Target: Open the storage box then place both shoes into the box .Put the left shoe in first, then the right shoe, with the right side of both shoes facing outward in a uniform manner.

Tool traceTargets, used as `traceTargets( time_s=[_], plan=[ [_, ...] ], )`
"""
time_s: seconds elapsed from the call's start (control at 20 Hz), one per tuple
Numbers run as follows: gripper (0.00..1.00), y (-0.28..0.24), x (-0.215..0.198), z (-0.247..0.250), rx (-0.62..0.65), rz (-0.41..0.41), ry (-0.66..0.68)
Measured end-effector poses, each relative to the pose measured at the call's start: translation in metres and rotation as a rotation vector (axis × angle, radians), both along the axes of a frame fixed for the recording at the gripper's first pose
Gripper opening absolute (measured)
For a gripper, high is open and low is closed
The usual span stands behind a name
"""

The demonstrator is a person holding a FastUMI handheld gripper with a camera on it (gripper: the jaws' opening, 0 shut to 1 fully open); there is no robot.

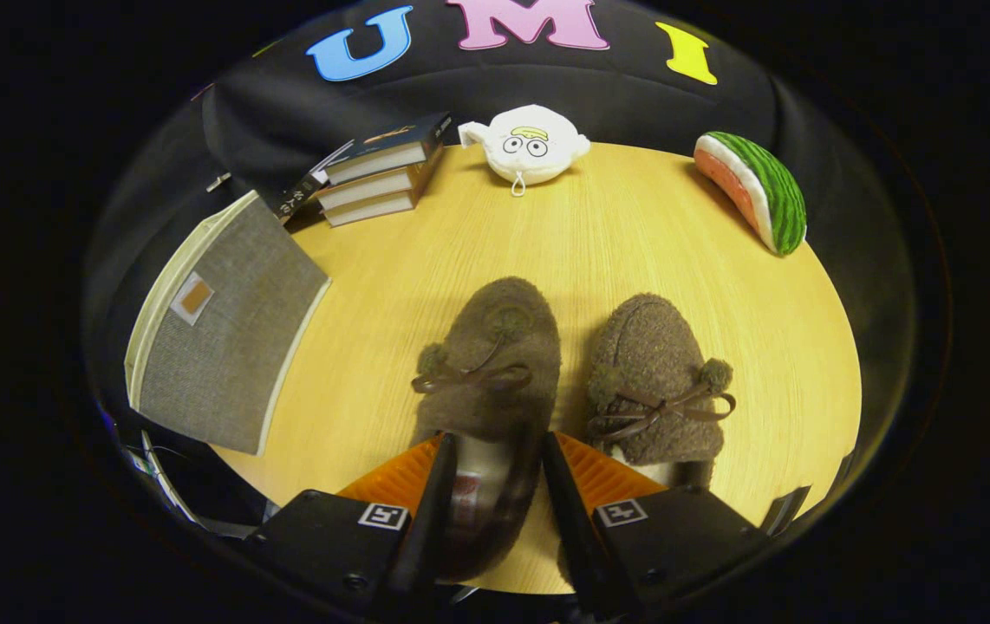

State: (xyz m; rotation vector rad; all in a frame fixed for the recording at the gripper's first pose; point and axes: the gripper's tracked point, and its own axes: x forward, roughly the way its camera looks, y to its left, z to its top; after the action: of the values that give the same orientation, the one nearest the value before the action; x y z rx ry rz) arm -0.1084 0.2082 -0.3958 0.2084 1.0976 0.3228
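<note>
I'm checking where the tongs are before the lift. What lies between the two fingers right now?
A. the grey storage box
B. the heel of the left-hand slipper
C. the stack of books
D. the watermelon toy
B: the tongs straddle the heel of the left-hand slipper; whether both fingers press on it is unclear.

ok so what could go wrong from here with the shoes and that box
The gripper straddles the heel of one brown shoe, fingers apart on either side; closing may catch only the soft rim and let it sag or slip. The second shoe lies close alongside and could get dragged. The storage box looks closed, so lifting a shoe now skips the opening step.
</note>
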Motion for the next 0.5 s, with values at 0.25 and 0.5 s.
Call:
traceTargets(
  time_s=[0.25, 0.5],
  plan=[
    [0.38, 0.001, 0.015, -0.013, -0.033, -0.059, 0.033],
    [0.07, -0.009, 0.02, -0.006, -0.013, -0.138, 0.028]
  ],
)
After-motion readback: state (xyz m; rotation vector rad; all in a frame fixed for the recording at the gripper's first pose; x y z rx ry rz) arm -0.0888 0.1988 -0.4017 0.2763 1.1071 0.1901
